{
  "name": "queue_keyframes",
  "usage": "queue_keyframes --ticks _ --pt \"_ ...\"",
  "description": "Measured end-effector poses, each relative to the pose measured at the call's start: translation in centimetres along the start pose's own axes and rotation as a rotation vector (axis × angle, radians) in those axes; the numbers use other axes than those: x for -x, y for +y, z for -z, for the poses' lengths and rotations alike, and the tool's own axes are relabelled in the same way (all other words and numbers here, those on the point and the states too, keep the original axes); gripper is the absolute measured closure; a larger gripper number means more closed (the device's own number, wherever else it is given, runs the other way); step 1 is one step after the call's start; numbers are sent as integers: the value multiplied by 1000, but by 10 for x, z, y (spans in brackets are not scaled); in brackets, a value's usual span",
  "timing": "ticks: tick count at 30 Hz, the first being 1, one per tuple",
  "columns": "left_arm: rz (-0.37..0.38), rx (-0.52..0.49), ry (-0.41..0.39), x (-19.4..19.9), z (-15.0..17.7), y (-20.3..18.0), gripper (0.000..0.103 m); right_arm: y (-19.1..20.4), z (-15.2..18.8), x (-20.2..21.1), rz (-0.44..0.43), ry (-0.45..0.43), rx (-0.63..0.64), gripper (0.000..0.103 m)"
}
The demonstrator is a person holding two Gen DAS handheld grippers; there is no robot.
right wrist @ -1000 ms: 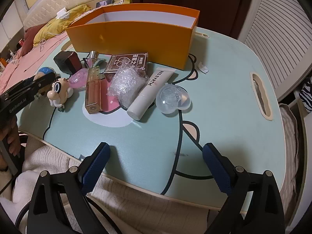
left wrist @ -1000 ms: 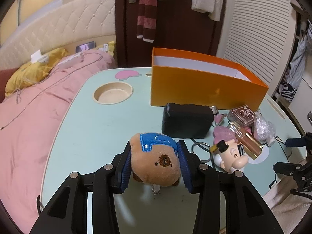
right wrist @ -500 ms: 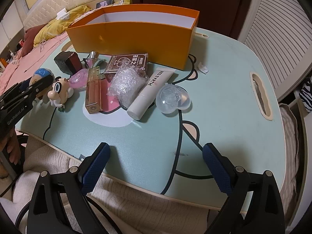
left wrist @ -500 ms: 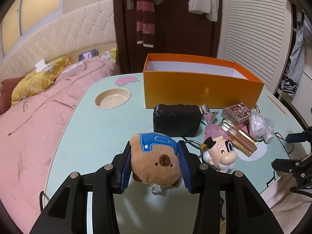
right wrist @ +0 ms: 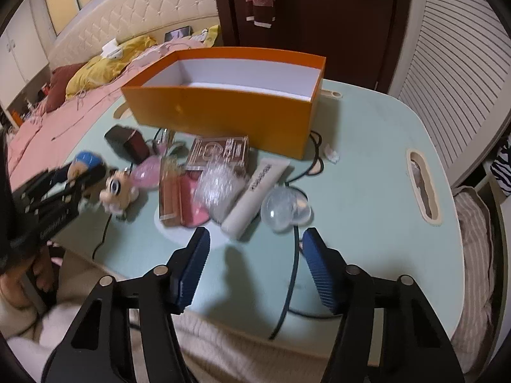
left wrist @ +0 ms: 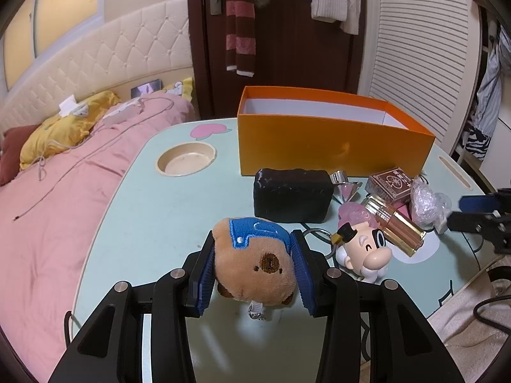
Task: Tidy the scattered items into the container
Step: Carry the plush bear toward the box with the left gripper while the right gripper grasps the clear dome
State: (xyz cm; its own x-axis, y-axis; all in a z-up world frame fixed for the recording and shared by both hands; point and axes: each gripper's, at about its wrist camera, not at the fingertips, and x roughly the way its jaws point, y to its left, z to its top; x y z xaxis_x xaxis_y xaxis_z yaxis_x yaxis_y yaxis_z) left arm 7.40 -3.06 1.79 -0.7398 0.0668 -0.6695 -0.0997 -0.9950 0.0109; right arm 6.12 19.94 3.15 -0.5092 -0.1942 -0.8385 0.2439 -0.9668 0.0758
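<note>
Soft plush bear (left wrist: 255, 261) is clamped by the left gripper (left wrist: 254, 273); the right gripper (right wrist: 255, 265), closing on nothing, could scatter the clutter.

Both tools angled downward
Left tool (left wrist: 254, 266) stays clamped tight; right tool (right wrist: 255, 263) is closing, nothing between its pads.

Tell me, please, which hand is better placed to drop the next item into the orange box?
Left: its gripper already grips the plush bear, facing the orange box. The right gripper's jaws are closing on nothing.
</note>
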Motion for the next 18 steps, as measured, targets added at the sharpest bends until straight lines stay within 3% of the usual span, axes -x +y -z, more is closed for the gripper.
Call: queue_keyframes --ticks 2,10,15,18 --pt "0 0 -2 1 0 0 61 1 -7 -5 7 3 10 55" --pt "-2 -8 -5 1 0 -1 61 -24 -11 8 6 -110 -80 56" --pt "-1 -11 -2 1 1 -1 61 -33 -12 -8 -16 -92 -95 56" --pt "-3 -12 1 1 1 -1 61 -29 -11 -17 18 -89 -65 57"
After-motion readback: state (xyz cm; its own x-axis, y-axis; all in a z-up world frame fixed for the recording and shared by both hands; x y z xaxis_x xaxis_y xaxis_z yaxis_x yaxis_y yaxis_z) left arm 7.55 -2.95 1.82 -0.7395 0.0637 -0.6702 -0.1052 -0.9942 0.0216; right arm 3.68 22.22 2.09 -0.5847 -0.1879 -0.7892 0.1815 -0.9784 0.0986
